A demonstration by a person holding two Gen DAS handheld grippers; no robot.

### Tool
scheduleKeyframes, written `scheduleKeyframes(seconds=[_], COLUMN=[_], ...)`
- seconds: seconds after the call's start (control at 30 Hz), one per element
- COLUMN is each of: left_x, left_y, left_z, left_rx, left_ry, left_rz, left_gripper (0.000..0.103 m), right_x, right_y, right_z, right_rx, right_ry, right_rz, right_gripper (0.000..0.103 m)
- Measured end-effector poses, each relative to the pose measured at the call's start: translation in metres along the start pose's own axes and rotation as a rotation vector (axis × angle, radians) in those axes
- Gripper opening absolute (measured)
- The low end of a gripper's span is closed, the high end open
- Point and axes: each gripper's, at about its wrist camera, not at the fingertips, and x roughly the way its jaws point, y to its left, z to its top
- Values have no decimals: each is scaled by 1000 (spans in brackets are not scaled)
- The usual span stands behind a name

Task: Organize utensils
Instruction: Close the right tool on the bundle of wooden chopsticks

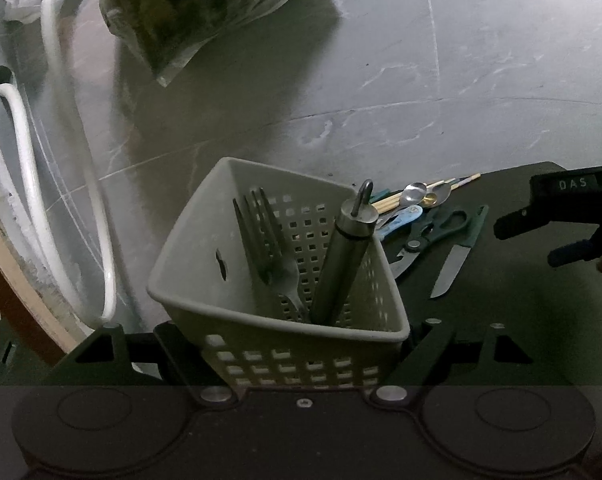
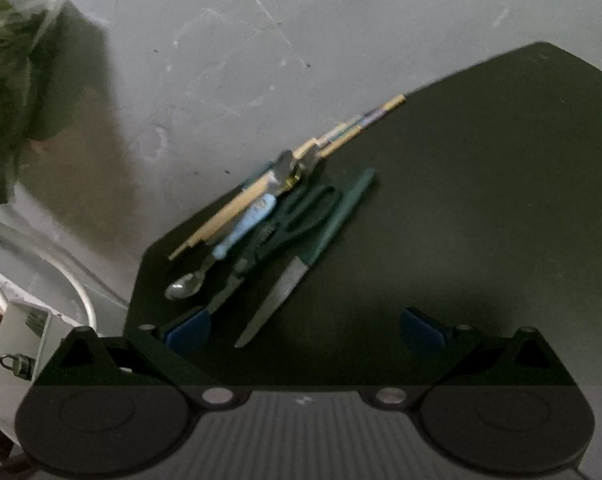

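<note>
Progress of the sort, seen from both wrists. My left gripper is at the near wall of the pale perforated caddy, whose lower part sits between its two fingers; whether the pads press the wall or merely flank it I cannot tell. Already upright inside are a cluster of forks and a steel cylindrical tool with a ring at its top, leaning against the right wall.

Left to do, in my judgement, is most of the job: on the dark worktop lies a tight row of unsorted pieces, namely wooden chopsticks, a blue-handled spoon with its bowl towards me, green-handled scissors, and a green-handled knife with its blade tip nearest my fingers. More spoon bowls show at the far end of the row.

My right gripper points steeply down at this row and is released, its blue pads spread wide and holding nothing. The left pad sits just beside the scissor blades; the knife tip lies between the two pads. From the left wrist the right gripper appears at the right edge, over the worktop, well apart from the caddy.
</note>
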Motion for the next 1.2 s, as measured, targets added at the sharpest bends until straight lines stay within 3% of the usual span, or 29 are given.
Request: scheduleKeyframes(seconds=[0.6, 1.2], left_x=[-2, 1], left_y=[-14, -8], left_z=[1, -2], left_rx=[-51, -32], left_ry=[23, 4], left_rz=[99, 72], left_gripper=[82, 82], right_x=[24, 52], right_y=[-2, 4], right_z=[17, 43], right_rx=[-155, -158], right_ry=[-19, -84], right_rz=[51, 128], right_gripper=[103, 103])
